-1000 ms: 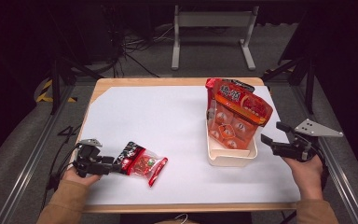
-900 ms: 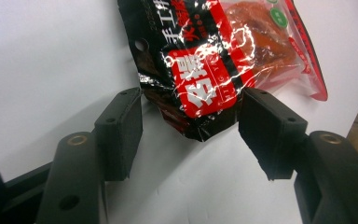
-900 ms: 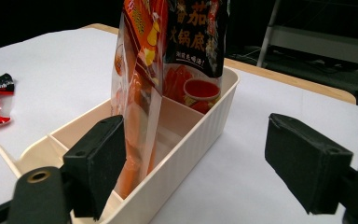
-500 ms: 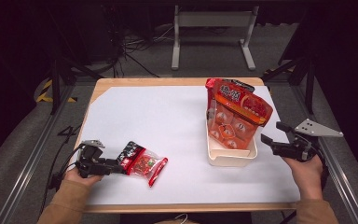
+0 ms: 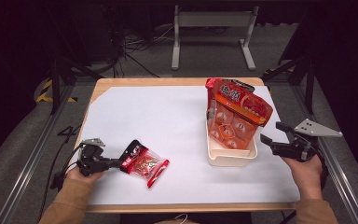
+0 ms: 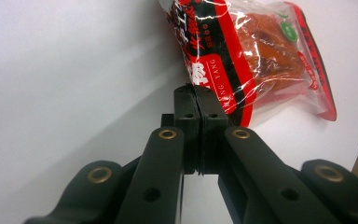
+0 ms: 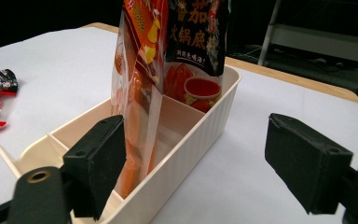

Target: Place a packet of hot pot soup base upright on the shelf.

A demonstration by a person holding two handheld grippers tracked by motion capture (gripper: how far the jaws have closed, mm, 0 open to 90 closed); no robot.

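Pinching the corner of the red snack packet (image 6: 256,60), the left gripper (image 5: 116,163) has just clamped its jaws shut on the wrapper at the table's seven o'clock. At four o'clock, the right gripper (image 5: 274,135) gapes wide beside the cream bin (image 5: 230,158) holding upright pouches (image 5: 237,109).

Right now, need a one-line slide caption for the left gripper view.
Left gripper shut on the edge of the red snack packet lying on the white table.
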